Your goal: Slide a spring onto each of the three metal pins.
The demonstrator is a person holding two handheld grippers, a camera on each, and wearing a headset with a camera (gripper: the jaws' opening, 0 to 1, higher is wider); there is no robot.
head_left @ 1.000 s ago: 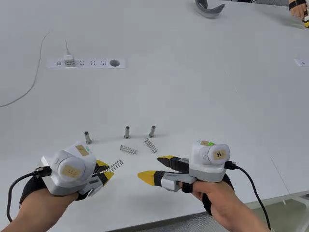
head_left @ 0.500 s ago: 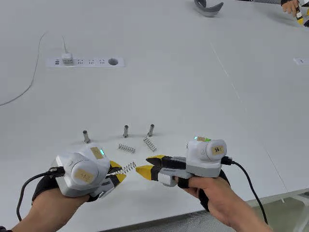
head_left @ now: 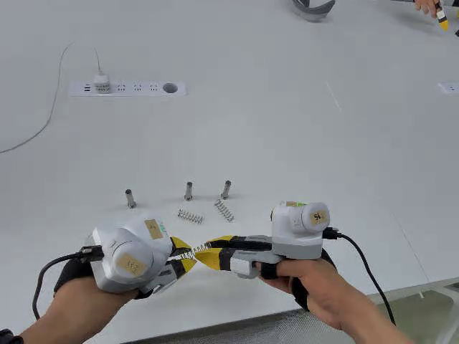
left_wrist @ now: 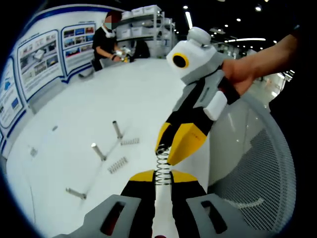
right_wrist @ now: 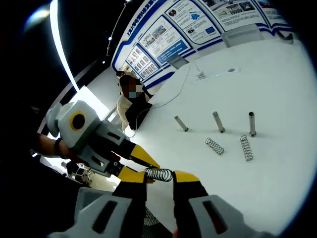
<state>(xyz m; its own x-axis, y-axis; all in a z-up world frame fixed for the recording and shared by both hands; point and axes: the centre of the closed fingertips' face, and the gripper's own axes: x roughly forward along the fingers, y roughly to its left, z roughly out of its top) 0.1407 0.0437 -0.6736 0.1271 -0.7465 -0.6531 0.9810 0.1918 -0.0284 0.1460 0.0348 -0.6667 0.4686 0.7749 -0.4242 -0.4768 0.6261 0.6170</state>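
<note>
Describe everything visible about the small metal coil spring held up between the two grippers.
The small silvery wire coil spring is held in the air above the white table. One end is pinched in the shut yellow-tipped left gripper, and the coil juts straight out from it, unbent. Its free end lies between the slightly parted yellow jaws of the right gripper; whether they press it cannot be told.

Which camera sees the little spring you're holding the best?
The left gripper view. There the spring stands long and clear, its coils plain, rising from the left gripper. The right gripper view shows it sideways between the yellow tips of the right gripper. The head view shows it tiny, between both grippers.
</note>
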